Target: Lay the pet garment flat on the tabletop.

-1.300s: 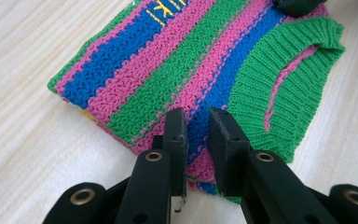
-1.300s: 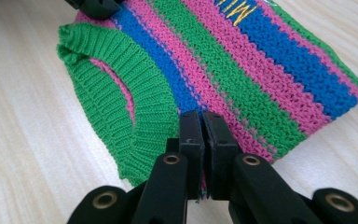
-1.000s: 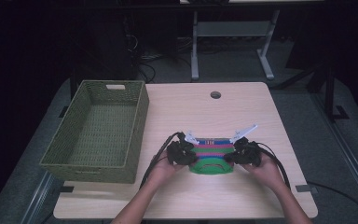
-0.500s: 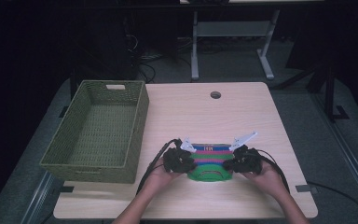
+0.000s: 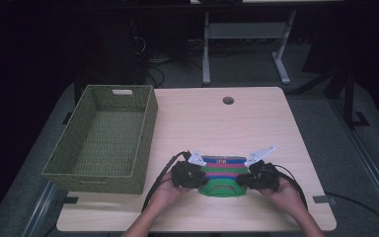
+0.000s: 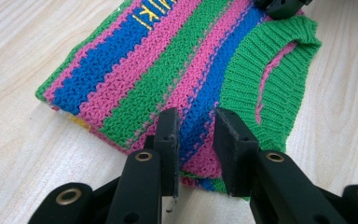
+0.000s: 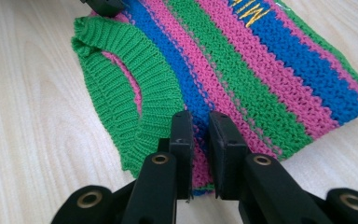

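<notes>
A folded knit sweater (image 5: 222,173) with green, pink and blue stripes lies flat on the table near its front edge. My left gripper (image 5: 201,181) is at the sweater's near left corner and my right gripper (image 5: 243,181) at its near right corner. In the left gripper view the sweater (image 6: 168,60) has its edge between the jaws of my left gripper (image 6: 196,126), which have just been opening and stand apart from the fabric. In the right gripper view my right gripper (image 7: 200,126) shows a narrower gap, also just opened, around the hem of the sweater (image 7: 261,70).
A green woven basket (image 5: 94,180) stands empty on the left side of the wooden table (image 5: 237,123). A round cable hole (image 5: 228,100) sits near the far edge. Cables trail from both grippers toward the person.
Both hands and the sweater have slid toward the near edge of the table. The sweater now lies flatter and wider between the grippers.
</notes>
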